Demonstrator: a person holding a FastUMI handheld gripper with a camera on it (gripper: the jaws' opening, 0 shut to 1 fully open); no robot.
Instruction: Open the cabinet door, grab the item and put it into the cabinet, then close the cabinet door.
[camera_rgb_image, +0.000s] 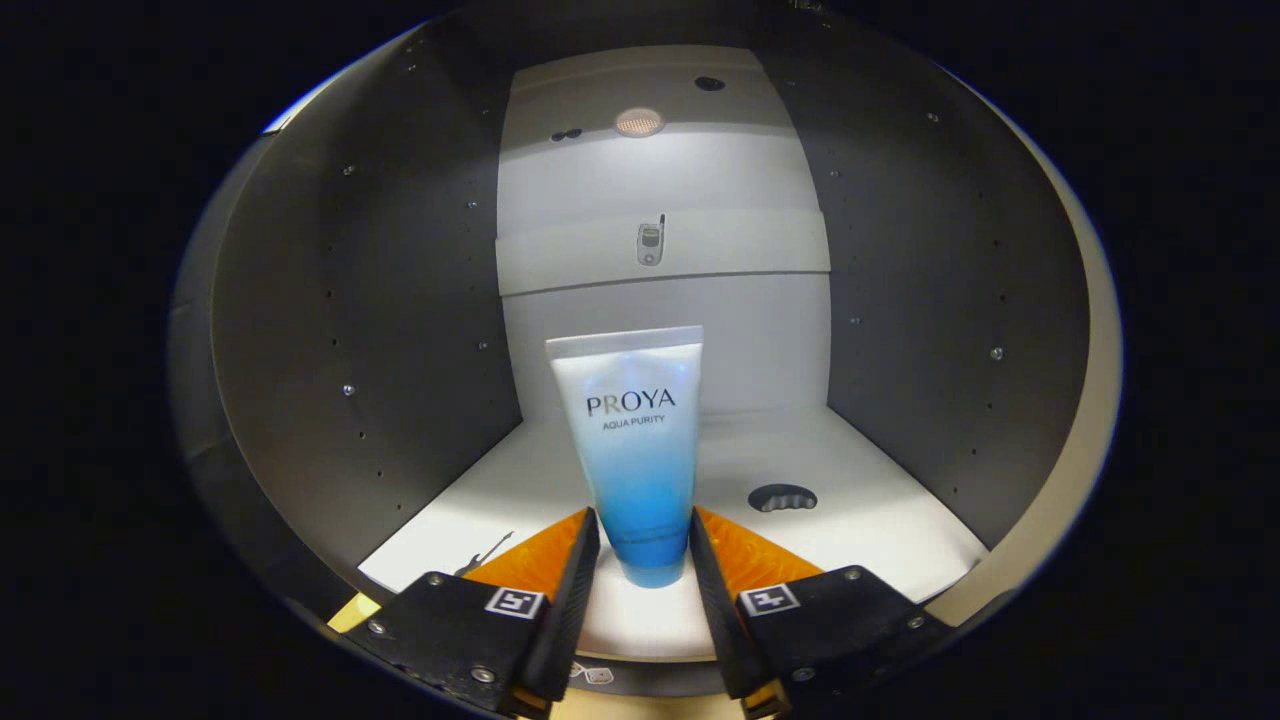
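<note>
Open cabinet all around, seen from just inside its mouth: dark side walls left and right dotted with small screws and peg holes, pale back wall straight ahead, pale floor panel below. Round lamp glowing high on the back wall, a dark hole near it. Small phone-shaped sticker at mid height on the back wall. Dark oval mark on the floor panel, right of centre; tiny guitar-shaped mark on the floor at left. Standing upright on its cap on the floor panel, a tube, white at the top and fading to blue at the bottom, inside the cabinet. Hand-held gripper closed narrowly around the tube's lower blue part, both fingers pressing its sides.
</note>
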